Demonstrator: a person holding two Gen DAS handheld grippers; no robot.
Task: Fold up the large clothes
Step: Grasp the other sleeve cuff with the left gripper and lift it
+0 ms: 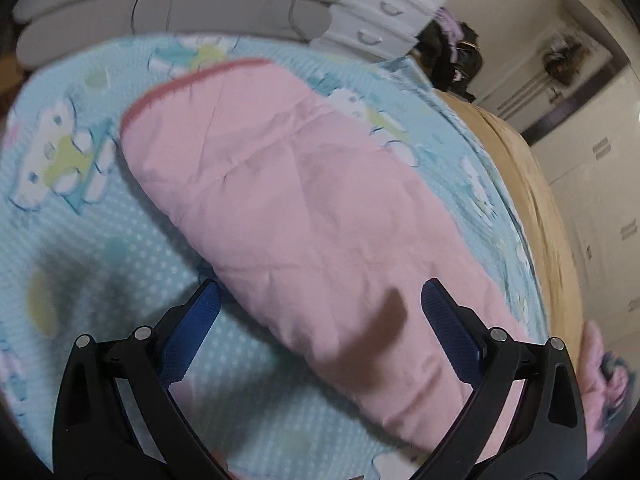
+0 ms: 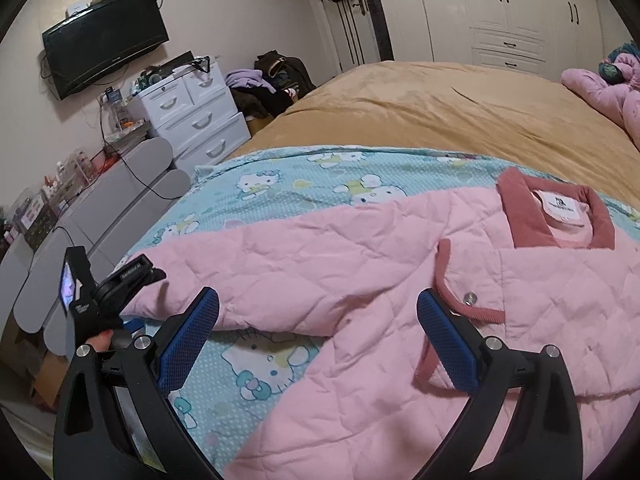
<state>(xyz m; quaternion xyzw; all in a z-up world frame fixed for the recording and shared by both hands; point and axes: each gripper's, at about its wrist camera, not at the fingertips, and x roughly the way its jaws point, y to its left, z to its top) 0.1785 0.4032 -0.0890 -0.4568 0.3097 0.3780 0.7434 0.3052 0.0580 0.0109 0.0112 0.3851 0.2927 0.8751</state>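
A pink quilted jacket [image 2: 360,264] with dark pink trim lies spread on a light blue cartoon-print sheet [image 2: 264,364]. Its collar [image 2: 520,216] with a white label points toward the far side. One sleeve [image 1: 288,200] stretches away in the left wrist view, ending in a red cuff [image 1: 192,78]. My left gripper [image 1: 320,300] hovers open over the near part of that sleeve, nothing between its blue pads. My right gripper [image 2: 318,308] is open above the jacket's body near the snap-button front edge [image 2: 468,300]. The other hand-held gripper [image 2: 120,280] shows at the left of the right wrist view.
The sheet lies over a tan bedspread [image 2: 440,108]. A white drawer unit [image 2: 192,116] and piled clothes [image 2: 264,84] stand beyond the bed's left side, with a wall TV [image 2: 104,48] above. Pink bedding [image 2: 600,92] sits at the far right. White wardrobes [image 2: 500,12] line the back wall.
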